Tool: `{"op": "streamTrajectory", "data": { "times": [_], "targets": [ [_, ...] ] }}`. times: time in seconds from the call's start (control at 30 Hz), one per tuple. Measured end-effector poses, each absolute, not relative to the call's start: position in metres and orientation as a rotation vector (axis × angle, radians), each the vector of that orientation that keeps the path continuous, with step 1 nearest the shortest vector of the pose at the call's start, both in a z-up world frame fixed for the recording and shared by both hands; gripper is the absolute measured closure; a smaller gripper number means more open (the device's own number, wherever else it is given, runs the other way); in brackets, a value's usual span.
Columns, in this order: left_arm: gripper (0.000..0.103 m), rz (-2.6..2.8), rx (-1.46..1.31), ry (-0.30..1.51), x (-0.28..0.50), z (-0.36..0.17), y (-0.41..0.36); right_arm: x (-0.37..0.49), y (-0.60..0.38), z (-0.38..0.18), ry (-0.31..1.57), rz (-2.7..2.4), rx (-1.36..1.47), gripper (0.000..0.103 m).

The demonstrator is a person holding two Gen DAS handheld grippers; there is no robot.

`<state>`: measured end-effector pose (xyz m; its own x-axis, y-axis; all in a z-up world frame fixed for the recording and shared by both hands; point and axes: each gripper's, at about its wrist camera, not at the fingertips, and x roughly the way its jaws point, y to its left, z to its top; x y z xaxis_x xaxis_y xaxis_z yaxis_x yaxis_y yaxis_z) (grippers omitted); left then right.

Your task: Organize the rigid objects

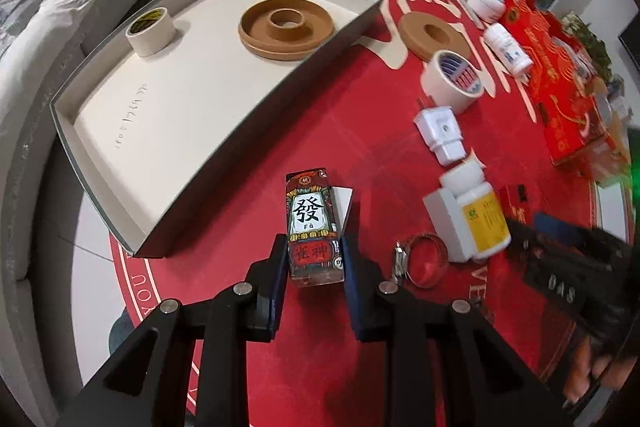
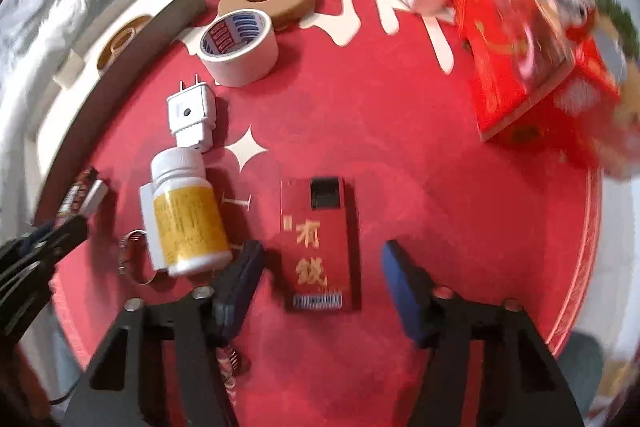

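Left wrist view: the left gripper (image 1: 316, 259) is pinching a small rectangular box with a mahjong tile print in red, white and black (image 1: 314, 227) between its blue pads (image 1: 276, 291), which press on the near part of its two long sides; I cannot tell if the box is lifted or rests on the round red table mat with cream lettering (image 1: 360, 131). A white card behind the box is half hidden. To the right, partly blurred, lie a thin metal ring (image 1: 420, 259), a white bottle with yellow label (image 1: 480, 215) against a white block, then a white plug adapter (image 1: 440, 133) and a roll of white tape (image 1: 452, 79). Further left stands the large shallow grey tray with cream inside (image 1: 216, 131), and in it are another tape roll (image 1: 150, 31) and a brown ring-shaped dish (image 1: 286, 29). The far table edge is crowded and hard to read. In the right wrist view, which is blurred by motion, the right gripper (image 2: 324, 259) is spread wide, and its blue fingers (image 2: 404, 283) stand on both sides of a flat red rectangular box with gold characters (image 2: 318, 239) that lies on the mat, without touching it. A small spring under the left finger is half hidden. The left gripper appears at the left border, cut off.
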<state>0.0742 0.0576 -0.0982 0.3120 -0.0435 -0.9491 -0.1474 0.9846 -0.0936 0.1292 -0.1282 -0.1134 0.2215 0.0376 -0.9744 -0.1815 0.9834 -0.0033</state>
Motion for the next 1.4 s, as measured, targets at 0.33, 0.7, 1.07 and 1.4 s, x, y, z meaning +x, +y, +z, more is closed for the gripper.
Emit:
{"op": "streamTrajectory", "data": {
  "times": [0.33, 0.7, 1.07, 1.4],
  "targets": [
    [0.023, 0.013, -0.137, 1.249, 0.052, -0.092, 0.053, 0.095, -0.177, -0.111, 1.382, 0.144, 0.049, 0.068],
    [0.024, 0.109, -0.143, 1.283, 0.077, -0.111, 0.065, 0.079, -0.191, -0.109, 1.391, 0.148, 0.089, 0.067],
    [0.024, 0.136, -0.131, 1.262, 0.074, -0.113, 0.086, 0.086, -0.190, -0.111, 1.400, 0.158, 0.088, 0.067],
    [0.017, 0.091, -0.068, 1.265, 0.070, -0.122, 0.067, 0.086, -0.188, -0.103, 1.402, 0.163, 0.075, 0.067]
  ]
}}
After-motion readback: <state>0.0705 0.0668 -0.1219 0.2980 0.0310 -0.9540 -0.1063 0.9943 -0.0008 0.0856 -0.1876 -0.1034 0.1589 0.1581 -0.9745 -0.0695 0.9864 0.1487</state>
